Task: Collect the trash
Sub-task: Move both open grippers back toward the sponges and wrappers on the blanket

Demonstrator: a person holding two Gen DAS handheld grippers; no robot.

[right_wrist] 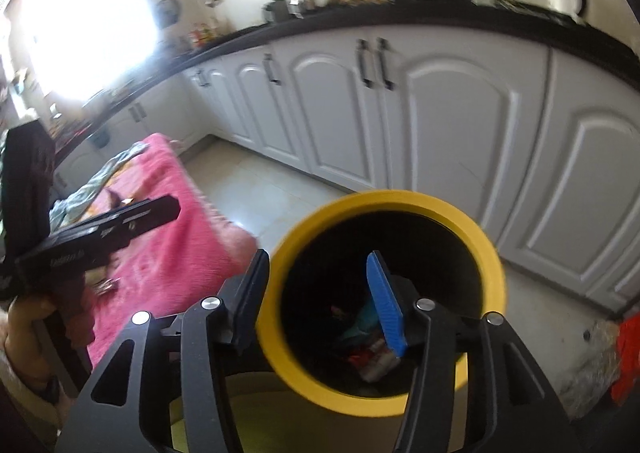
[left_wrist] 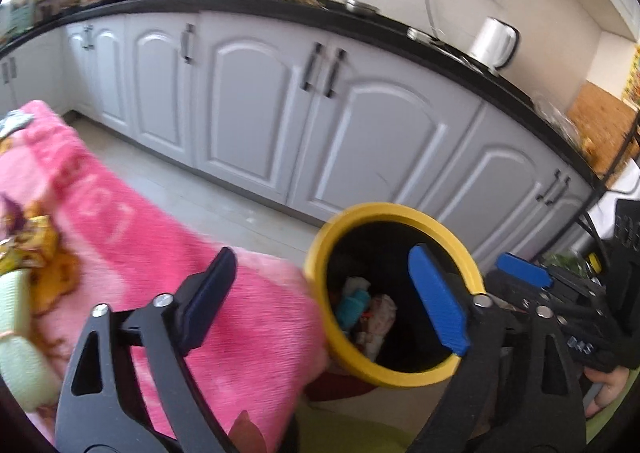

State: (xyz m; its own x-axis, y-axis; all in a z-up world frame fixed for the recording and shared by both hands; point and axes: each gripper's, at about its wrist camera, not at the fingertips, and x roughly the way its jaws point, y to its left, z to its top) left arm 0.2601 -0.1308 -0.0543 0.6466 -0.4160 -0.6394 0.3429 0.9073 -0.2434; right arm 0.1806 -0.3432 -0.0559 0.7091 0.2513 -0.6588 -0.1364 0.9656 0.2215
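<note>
Bin just right of the blanket, trash inside it, cabinets behind.

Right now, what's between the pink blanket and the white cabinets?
Only a strip of pale tiled floor separates the pink blanket from the white cabinets; nothing visible lies on it. Both wrist views show it, though blurred.

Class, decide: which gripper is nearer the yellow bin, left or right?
Right. The right gripper straddles the yellow bin rim, one finger inside. The left gripper is open beside it, partly over the pink blanket.
</note>
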